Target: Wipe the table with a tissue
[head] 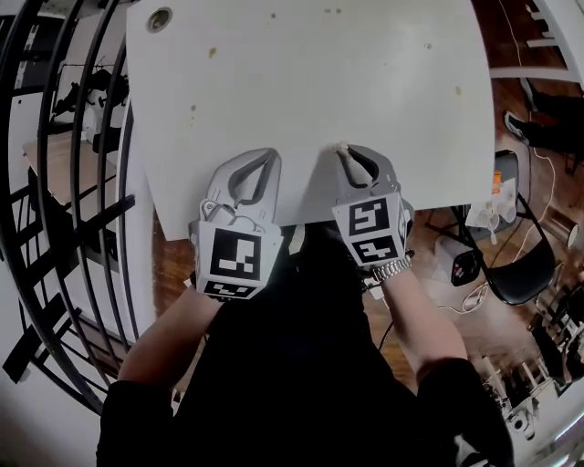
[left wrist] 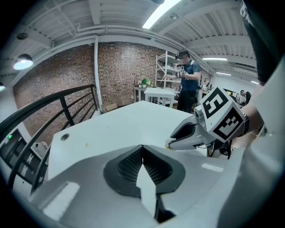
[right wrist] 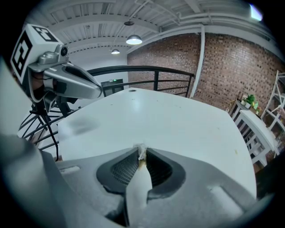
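Observation:
A white table [head: 319,82] fills the upper part of the head view, with a few small yellowish specks [head: 212,53] on it. Both grippers sit over its near edge. My right gripper [head: 342,149] is shut on a small wad of white tissue [right wrist: 141,152], stained yellow, which pokes out at its tips just above the tabletop. The same tissue [left wrist: 169,143] shows at the right gripper's tip in the left gripper view. To its left, my left gripper [head: 273,154] is shut with nothing between its jaws [left wrist: 142,147].
A round cable hole [head: 159,18] sits in the table's far left corner. A black railing [head: 64,182] runs along the left. A black chair [head: 520,264] and cables stand on the floor at the right. A person [left wrist: 187,84] stands beyond the table by white shelves.

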### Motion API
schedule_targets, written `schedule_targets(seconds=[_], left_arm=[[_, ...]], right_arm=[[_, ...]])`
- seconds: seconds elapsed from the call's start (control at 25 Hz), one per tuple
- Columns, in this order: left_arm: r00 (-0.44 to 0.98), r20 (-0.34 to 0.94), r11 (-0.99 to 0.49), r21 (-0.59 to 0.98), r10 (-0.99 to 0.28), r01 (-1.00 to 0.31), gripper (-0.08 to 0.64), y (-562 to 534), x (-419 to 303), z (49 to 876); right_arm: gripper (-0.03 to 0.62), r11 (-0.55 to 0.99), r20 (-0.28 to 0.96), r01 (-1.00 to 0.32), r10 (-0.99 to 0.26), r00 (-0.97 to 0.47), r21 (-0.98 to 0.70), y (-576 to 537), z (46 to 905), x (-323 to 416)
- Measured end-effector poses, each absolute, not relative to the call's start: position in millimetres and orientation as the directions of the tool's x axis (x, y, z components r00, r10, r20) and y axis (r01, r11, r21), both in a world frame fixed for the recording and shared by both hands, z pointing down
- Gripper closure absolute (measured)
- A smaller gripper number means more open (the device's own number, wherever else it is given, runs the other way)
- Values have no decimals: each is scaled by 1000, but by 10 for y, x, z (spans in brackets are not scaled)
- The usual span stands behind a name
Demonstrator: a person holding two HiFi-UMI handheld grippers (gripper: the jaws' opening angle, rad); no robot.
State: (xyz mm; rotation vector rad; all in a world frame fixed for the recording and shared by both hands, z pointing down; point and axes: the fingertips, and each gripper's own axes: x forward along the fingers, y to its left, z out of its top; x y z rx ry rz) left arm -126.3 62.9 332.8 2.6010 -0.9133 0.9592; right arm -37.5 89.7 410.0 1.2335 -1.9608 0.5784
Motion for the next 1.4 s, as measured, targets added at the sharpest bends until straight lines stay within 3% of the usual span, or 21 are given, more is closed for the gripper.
schedule_targets(seconds=[0.72,1.4], left_arm=[[475,712,-703,-36,-517,-711,541,395,-1004,3559],[382,696,-588,-72,-608,-806,541,322,-1758,3468]], right_arm=[[548,535,769,-843,-514,-380,-59,547,4390,-118],[548,648,741,-760,-481,-468,-59,561,4240,-778]])
